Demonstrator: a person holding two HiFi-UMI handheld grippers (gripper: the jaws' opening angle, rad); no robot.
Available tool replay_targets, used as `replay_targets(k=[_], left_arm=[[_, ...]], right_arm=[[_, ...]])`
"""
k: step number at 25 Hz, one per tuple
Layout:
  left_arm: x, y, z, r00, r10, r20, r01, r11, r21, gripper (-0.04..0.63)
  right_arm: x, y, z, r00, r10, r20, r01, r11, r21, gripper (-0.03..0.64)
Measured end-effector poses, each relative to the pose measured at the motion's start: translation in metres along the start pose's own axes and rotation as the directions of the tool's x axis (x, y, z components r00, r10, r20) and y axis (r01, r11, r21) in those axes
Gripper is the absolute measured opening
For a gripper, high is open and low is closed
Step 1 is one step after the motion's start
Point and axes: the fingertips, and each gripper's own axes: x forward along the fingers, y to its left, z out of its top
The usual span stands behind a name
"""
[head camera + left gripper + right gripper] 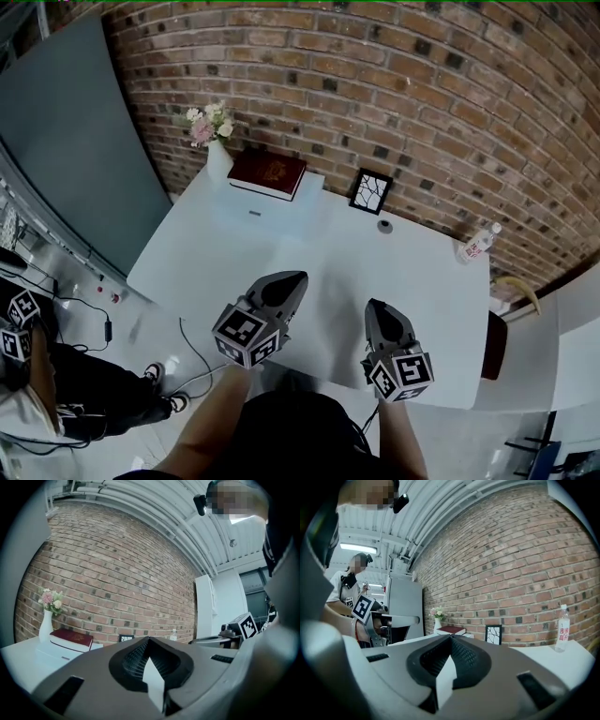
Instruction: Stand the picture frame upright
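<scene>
The brick wall [394, 84] closes off the far side, and the white table [225, 253] runs right up to it. The table's left edge falls away to the floor and its right end reaches a dark chair [494, 345]. Most of the tabletop is bare, so there is a broad free stretch down the middle.

Over the near part of the table we hold the left gripper [292, 278] and the right gripper [377, 305] side by side. Both point towards the wall, and both have their jaws pressed together on nothing.

A dark red book [267, 172] lies at the far left, beside a white vase [218, 159] of flowers. The picture frame [371, 191] already stands upright at the far edge by the bricks. It is well apart from both grippers, ahead of the right one. We cannot tell whether it leans on the wall.

A water bottle [477, 245] stands far right, near the table's edge.

The right gripper view shows the frame [493, 634] whole, with a branch drawing on white. The left gripper view shows only its top [125, 638], above the closed jaws. Only the right gripper view shows a person [347, 581] in a white top, off to the left.
</scene>
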Motion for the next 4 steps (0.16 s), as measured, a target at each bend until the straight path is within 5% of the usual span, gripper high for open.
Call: replay_targets(k=[4], left_arm=[[0.0051,0.0087,0.0048,1.0,0.013,0.011,-0.013,1.0,0.008,0.009]], right_arm=[[0.0088,-0.0041,0.0014,1.0,0.001,0.015,-0.001,1.0,0.0,0.003]])
